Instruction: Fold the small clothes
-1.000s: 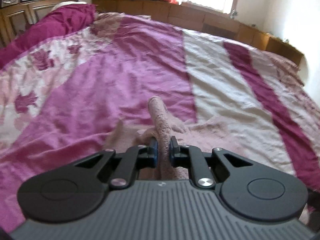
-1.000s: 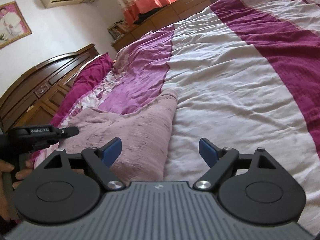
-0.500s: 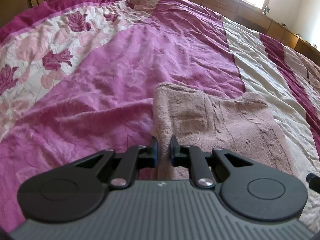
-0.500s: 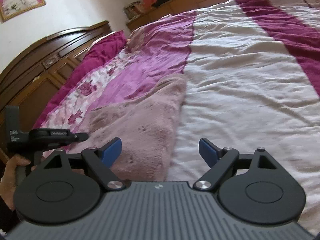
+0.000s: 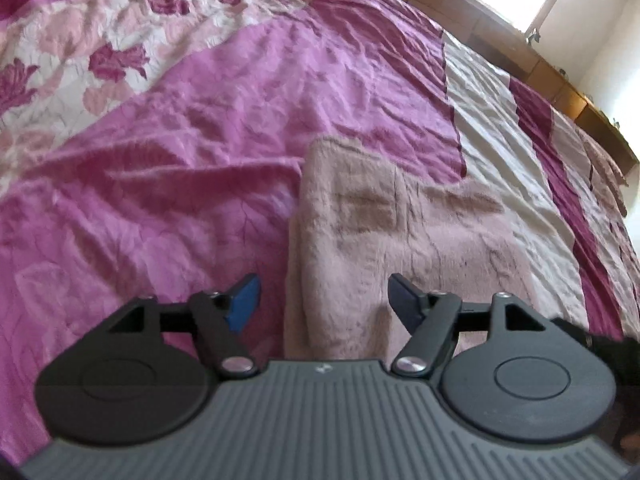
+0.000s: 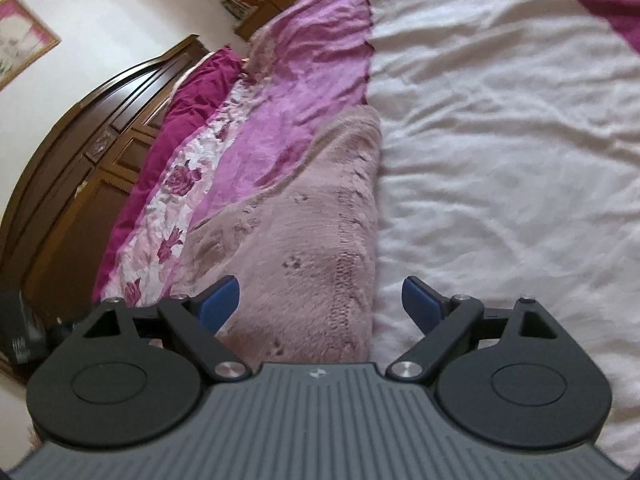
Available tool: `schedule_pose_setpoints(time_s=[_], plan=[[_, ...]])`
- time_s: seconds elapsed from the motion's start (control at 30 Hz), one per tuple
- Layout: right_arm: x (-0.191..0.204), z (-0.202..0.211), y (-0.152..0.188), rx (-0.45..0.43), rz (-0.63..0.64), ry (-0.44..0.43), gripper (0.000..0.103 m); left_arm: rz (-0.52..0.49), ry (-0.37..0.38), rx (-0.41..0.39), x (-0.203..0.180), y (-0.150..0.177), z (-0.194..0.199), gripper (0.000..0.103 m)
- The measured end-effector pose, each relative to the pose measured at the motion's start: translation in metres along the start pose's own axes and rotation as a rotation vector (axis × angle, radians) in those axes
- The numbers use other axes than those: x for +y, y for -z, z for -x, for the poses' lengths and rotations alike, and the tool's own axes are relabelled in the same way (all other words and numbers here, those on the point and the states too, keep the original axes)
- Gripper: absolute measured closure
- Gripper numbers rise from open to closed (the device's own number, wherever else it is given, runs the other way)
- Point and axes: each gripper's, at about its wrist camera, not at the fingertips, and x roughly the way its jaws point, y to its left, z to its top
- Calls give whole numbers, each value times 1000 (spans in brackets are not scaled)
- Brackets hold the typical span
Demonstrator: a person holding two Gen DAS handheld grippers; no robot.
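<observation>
The dusty-pink fuzzy knit garment (image 5: 384, 240) lies folded flat on the bed's pink, magenta and cream striped quilted bedspread (image 5: 192, 152), across the seam between the pink and cream bands.

**Tongs state.** The left tongs (image 5: 323, 296) are released, jaws spread, straddling the garment's left folded edge without gripping it. The right tongs (image 6: 319, 298) are likewise released, jaws spread over the garment's right edge, holding nothing.

**Hazards.**
- The pile looks soft and thick; a fold layer is likely to spring up or slide once unheld.
- A low approach could pinch the wrinkled bedspread together with the garment and drag both.
- A one-layer grasp at the left edge would probably open the fold instead of carrying it.

**Edges and clearance.** Open bedspread extends beyond the garment on the far, left and right sides. The dark carved wooden headboard (image 6: 80, 132) and the wooden ledge (image 5: 560, 76) under the window stand well apart.
</observation>
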Motion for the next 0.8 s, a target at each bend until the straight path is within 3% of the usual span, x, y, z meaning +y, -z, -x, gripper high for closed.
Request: schedule_pose_setpoints(time_s=[0.13, 0.37, 0.4, 0.47, 0.53, 0.8], plan=[[-15, -17, -6, 44, -95, -40, 10, 26, 23, 46, 3, 6, -14, 32], [-14, -45, -11, 112, -110, -118, 10, 174, 175, 129, 18, 10, -36, 35], [-11, -49, -12, 121, -102, -119, 14, 174, 188, 132, 17, 9, -38, 45], [-3, -51, -13, 102, -79, -67, 34, 173, 194, 133, 16, 8, -37, 64], [7, -49, -16, 88, -35, -38, 46, 180, 205, 125, 16, 5, -34, 69], [40, -1, -40, 59, 47, -32, 51, 287, 335, 134, 3, -5, -15, 71]])
